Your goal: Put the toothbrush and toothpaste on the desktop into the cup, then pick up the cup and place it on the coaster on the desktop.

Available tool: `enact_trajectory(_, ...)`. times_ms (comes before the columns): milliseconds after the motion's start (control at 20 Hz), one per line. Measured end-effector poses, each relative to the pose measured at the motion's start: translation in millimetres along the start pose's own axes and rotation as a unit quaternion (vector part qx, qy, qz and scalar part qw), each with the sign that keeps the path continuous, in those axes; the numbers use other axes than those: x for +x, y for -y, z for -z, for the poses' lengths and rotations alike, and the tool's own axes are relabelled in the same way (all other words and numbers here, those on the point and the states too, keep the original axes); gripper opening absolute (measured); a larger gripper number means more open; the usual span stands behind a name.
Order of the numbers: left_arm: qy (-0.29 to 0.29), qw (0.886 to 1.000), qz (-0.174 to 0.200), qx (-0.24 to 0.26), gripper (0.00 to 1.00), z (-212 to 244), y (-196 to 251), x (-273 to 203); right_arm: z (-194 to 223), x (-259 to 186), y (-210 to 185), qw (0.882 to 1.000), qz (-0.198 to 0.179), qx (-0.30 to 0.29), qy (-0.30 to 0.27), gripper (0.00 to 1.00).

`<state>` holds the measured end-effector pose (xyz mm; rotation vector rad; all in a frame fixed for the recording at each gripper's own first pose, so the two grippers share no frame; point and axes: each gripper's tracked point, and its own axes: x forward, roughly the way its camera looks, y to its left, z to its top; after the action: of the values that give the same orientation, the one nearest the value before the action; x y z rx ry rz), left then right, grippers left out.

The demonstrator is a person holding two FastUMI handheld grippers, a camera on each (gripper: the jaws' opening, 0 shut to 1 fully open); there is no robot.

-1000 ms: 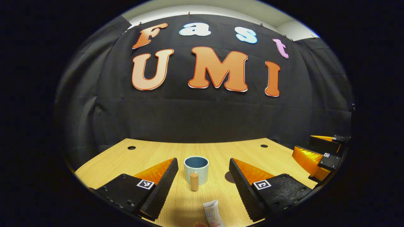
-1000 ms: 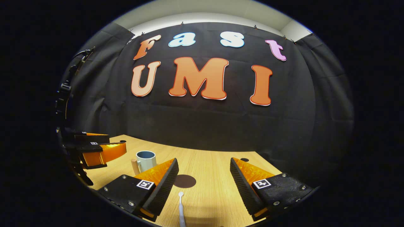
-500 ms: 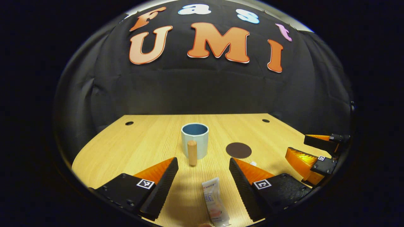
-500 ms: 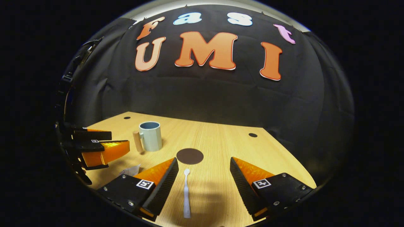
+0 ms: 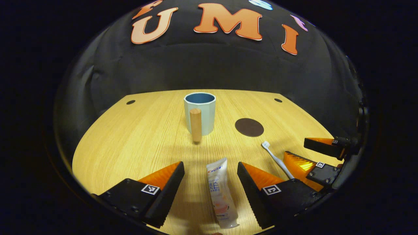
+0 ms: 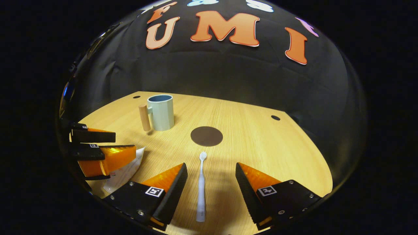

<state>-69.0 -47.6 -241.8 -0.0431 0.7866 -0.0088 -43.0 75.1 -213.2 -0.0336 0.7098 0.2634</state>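
Both grippers have tipped down toward the desktop (image 5: pixel 130 137), bringing more of the toothpaste and toothbrush into sight.

The left gripper (image 5: pixel 210 171) hangs open, the toothpaste (image 5: pixel 220 192) lying flat between its fingers. The right gripper (image 6: pixel 211 173) is spread wide over the toothbrush (image 6: pixel 201 186), touching nothing. The cup (image 5: pixel 200 112) stands upright beyond, the coaster (image 6: pixel 206 136) beside it, apart.

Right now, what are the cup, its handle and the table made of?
Cup: probably glazed ceramic, smooth pale blue wall, though plastic is possible. Handle: looks like plain wood, a tan matte peg. Table: light wood or wood-look laminate, showing fine straight grain.
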Motion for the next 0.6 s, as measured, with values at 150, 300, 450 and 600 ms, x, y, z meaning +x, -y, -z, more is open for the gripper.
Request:
enact_trajectory(150,-0.028,1.000,0.003,-0.008,0.98,9.7,-1.3,7.9,14.5,9.7,-6.0,0.999,-0.005,0.001,-0.033,0.82)
enact_trajectory(300,-0.061,0.998,0.007,-0.018,0.98,21.2,4.0,12.7,21.4,17.7,-12.5,0.998,-0.009,-0.012,-0.055,0.74)
enact_trajectory(450,-0.089,0.996,0.014,-0.022,0.84,24.9,17.6,20.9,20.5,21.4,-21.4,0.998,-0.022,-0.010,-0.065,0.58)
enact_trajectory(600,-0.105,0.994,0.004,-0.026,0.75,29.9,13.9,26.1,21.8,28.7,-31.8,0.996,-0.044,0.011,-0.075,0.29)
